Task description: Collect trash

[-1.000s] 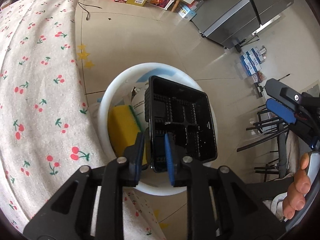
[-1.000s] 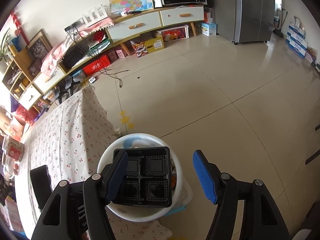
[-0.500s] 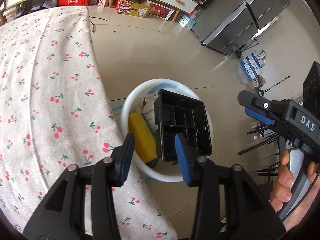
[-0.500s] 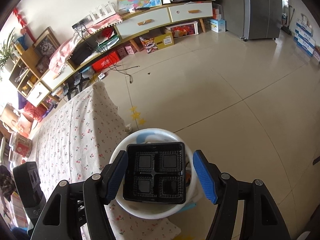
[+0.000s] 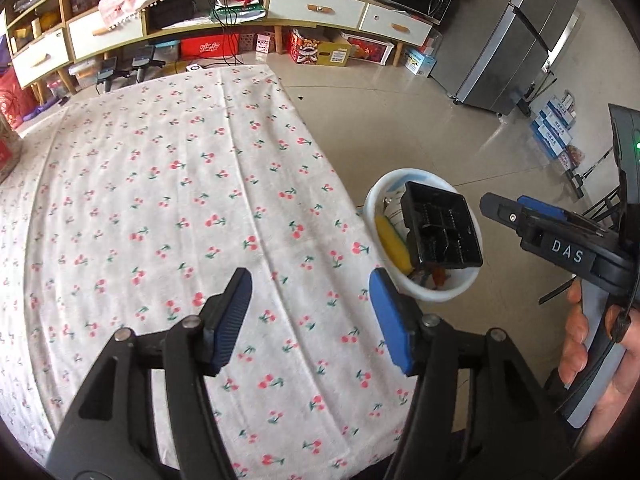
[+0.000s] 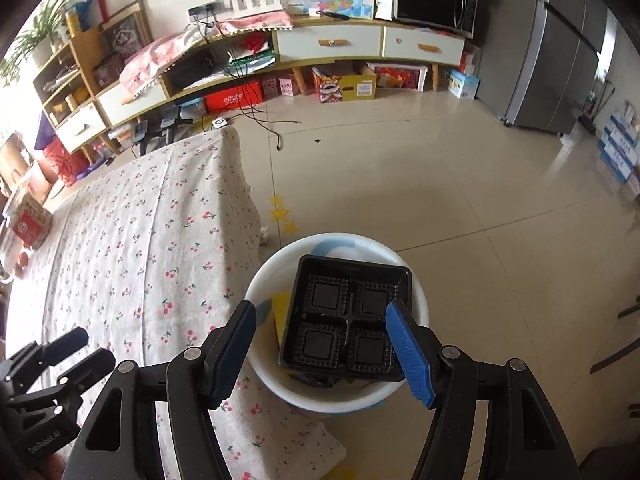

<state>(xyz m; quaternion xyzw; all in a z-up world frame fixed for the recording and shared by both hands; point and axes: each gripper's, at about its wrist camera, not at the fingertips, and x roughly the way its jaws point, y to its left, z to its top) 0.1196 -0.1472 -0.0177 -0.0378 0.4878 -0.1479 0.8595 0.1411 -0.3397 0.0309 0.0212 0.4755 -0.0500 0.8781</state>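
A black four-compartment plastic tray [image 5: 442,230] [image 6: 344,316] lies tilted in a white trash bin [image 5: 444,294] [image 6: 260,288] on the floor beside the table. A yellow sponge [image 5: 392,244] and other trash lie under it. My left gripper [image 5: 310,320] is open and empty above the cherry-print tablecloth [image 5: 160,200], left of the bin. It also shows at the lower left of the right wrist view [image 6: 64,356]. My right gripper [image 6: 324,348] is open and empty above the bin. It also shows at the right of the left wrist view [image 5: 532,216].
The cloth-covered table [image 6: 120,248] fills the left. A red box [image 6: 30,220] sits at its far left edge. A low cabinet [image 6: 328,46] with boxes beneath lines the far wall. A grey fridge [image 6: 560,56] stands at the right. Tiled floor [image 6: 440,184] surrounds the bin.
My left gripper has let go of the black tray, opened wide and pulled back over the table. The tray now rests in the bin. My right gripper has stayed open above the bin.
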